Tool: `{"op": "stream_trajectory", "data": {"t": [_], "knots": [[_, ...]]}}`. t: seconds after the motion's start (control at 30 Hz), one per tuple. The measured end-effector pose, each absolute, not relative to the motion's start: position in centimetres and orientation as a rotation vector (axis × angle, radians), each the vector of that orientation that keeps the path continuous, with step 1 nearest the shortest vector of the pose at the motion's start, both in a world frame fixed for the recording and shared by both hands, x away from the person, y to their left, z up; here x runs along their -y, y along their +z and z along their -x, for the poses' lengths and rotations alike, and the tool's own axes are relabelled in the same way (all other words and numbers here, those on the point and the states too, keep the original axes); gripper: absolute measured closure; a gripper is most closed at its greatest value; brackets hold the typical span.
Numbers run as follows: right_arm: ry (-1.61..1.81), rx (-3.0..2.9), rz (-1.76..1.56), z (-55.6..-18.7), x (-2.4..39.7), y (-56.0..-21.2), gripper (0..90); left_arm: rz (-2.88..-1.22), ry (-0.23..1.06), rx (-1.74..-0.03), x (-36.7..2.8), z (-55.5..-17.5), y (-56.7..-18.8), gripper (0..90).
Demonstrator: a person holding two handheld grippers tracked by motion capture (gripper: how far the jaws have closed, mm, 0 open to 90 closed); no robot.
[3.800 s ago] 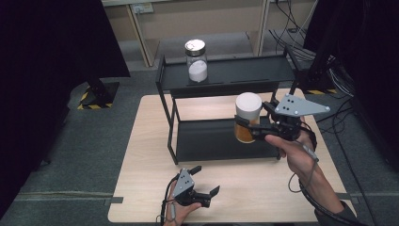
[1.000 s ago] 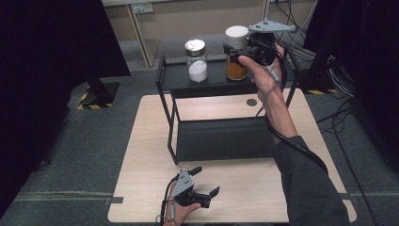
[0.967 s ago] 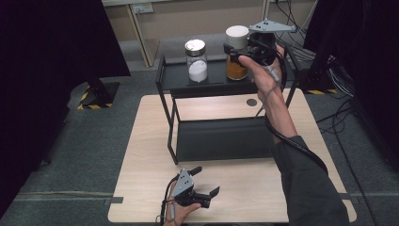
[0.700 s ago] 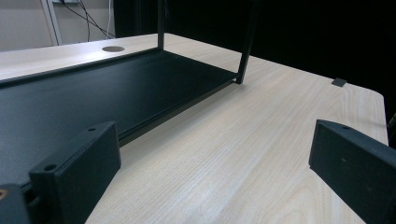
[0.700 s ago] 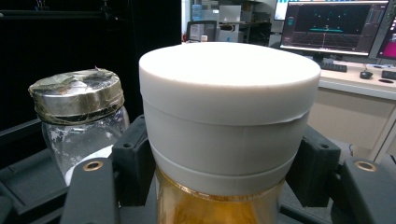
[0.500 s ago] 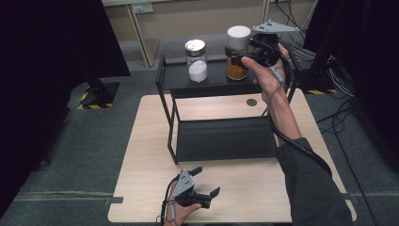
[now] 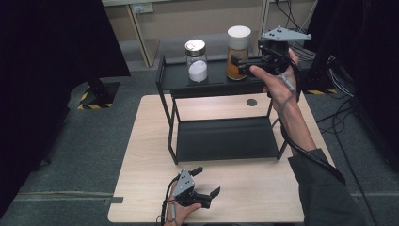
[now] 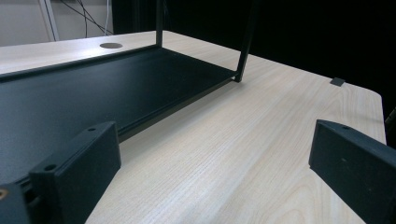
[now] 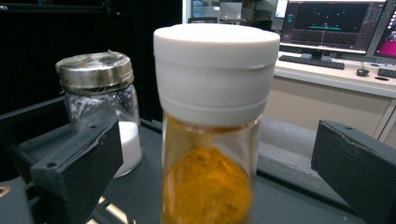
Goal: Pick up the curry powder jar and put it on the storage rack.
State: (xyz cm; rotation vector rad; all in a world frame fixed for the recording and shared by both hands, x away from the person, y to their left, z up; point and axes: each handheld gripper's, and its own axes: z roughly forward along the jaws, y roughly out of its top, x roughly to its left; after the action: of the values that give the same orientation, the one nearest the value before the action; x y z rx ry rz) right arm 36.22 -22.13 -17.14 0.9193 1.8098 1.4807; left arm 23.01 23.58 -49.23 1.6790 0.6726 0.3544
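A glass jar of orange powder with a white lid [image 7: 237, 52] [image 9: 212, 140] stands upright on the top shelf [image 7: 211, 84] of a black two-tier rack. My right gripper [image 7: 244, 60] [image 9: 212, 161] is open around it, a jaw on either side with a gap to the glass. Left of it on the same shelf stands a metal-lidded jar of white powder [image 7: 196, 61] [image 9: 105, 107]. My left gripper [image 7: 208, 180] [image 8: 212, 154] rests open near the table's front edge, holding nothing, pointing toward the rack's lower shelf [image 8: 70, 93].
The rack stands on a light wooden table [image 7: 150, 141] with a round cable hole [image 7: 251, 102] [image 8: 111, 45] behind it. Its lower shelf [image 7: 226, 139] is bare. A desk with monitors [image 9: 336, 23] lies beyond the rack. Cables [image 7: 339, 117] run on the floor at right.
My right gripper lifted the orange jar from beside the lower shelf up onto the top shelf, then opened its jaws. The jar now stands free. The left gripper stayed put.
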Motion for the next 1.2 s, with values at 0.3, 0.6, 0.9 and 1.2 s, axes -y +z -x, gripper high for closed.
{"op": "stream_trajectory", "data": {"t": [0.3, 0.6, 0.9, 1.2], "knots": [[1.503, -1.793, -0.894, -34.9, 23.2, -18.4, 0.3, -1.678, 0.358, -0.671, -23.6, -23.0, -49.2, 1.5], [1.540, -1.816, -0.854, -33.7, 24.8, -20.2, 0.3, -1.679, 0.356, -0.672, -23.6, -23.0, -49.2, 1.4], [1.564, -1.827, -0.819, -32.0, 25.3, -22.1, 0.3, -1.680, 0.354, -0.675, -23.6, -23.1, -49.3, 1.5], [1.561, -1.838, -0.785, -30.8, 25.5, -23.7, 0.3, -1.679, 0.353, -0.676, -23.6, -23.1, -49.3, 1.5]]}}
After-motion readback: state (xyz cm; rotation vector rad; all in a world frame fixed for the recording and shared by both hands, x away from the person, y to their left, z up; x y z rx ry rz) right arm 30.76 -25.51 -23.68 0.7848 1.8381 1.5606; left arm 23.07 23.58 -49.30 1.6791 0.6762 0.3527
